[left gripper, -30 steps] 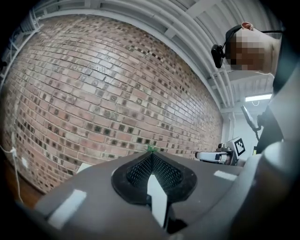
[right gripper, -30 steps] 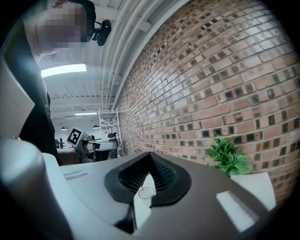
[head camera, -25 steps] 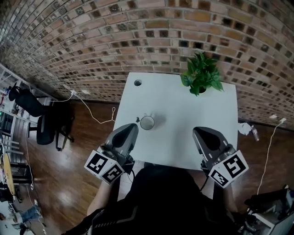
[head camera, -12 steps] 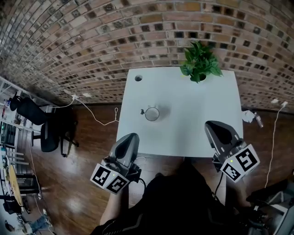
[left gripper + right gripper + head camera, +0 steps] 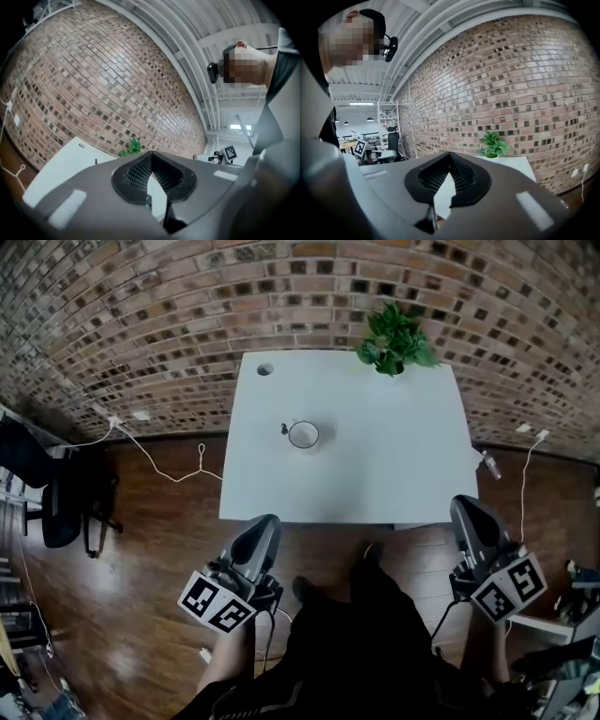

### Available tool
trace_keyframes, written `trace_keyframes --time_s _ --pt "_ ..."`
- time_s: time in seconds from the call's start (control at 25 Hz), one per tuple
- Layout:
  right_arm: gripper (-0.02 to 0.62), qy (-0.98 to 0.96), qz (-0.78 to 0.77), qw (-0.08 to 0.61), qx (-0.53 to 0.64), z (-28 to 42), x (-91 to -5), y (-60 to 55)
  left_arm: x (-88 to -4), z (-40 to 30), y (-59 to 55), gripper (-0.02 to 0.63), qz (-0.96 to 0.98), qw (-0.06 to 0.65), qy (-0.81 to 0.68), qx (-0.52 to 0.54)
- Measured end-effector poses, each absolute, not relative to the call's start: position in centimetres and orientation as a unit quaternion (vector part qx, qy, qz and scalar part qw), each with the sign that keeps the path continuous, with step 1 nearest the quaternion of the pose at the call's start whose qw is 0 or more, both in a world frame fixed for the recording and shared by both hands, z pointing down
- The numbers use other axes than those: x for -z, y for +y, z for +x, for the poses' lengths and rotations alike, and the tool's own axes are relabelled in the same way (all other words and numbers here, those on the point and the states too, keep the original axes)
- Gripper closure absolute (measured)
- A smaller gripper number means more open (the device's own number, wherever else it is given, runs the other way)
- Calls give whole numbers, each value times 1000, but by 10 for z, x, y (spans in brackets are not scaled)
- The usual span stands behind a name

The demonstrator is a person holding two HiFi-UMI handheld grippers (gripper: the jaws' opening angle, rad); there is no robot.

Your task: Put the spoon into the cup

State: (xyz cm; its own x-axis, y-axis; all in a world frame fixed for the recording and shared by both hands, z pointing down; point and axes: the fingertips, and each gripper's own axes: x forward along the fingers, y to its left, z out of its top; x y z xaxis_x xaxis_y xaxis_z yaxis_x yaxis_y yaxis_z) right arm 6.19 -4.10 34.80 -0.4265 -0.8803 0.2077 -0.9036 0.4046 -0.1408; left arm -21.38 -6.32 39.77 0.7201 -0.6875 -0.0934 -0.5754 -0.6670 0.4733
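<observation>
A white cup (image 5: 303, 435) stands on the white table (image 5: 394, 465), left of its middle. A small dark piece (image 5: 284, 428) shows at the cup's left rim; I cannot tell whether it is the spoon. Both grippers are off the table, over the wooden floor on the near side. My left gripper (image 5: 267, 521) is shut with nothing in it, its tips meeting in the left gripper view (image 5: 151, 154). My right gripper (image 5: 464, 502) is also shut and holds nothing (image 5: 450, 154). A thin dark stick (image 5: 95, 161) stands up from the table in the left gripper view.
A potted plant (image 5: 394, 338) stands at the table's far right edge, and a round hole (image 5: 264, 369) is in its far left corner. A brick wall runs behind. A white cable (image 5: 169, 460) lies on the floor at left, near a black office chair (image 5: 47, 493).
The person has stepped back from the table. Both grippers have drawn back from over its near edge to over the floor, still shut. The cup has not moved on the table.
</observation>
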Motion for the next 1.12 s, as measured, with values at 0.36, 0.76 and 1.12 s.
trace_keyframes --time_s 0.36,0.76,1.12 --pt "589 -881 466 29 -79 84 -337 -21 -365 -182 -44 606 878 179 -431 105" --pt "589 -910 405 5 -87 163 -368 9 -345 -80 -12 606 878 126 -462 -1" --pt "589 -892 447 -24 -59 152 -342 31 -340 -74 11 606 900 125 -417 2"
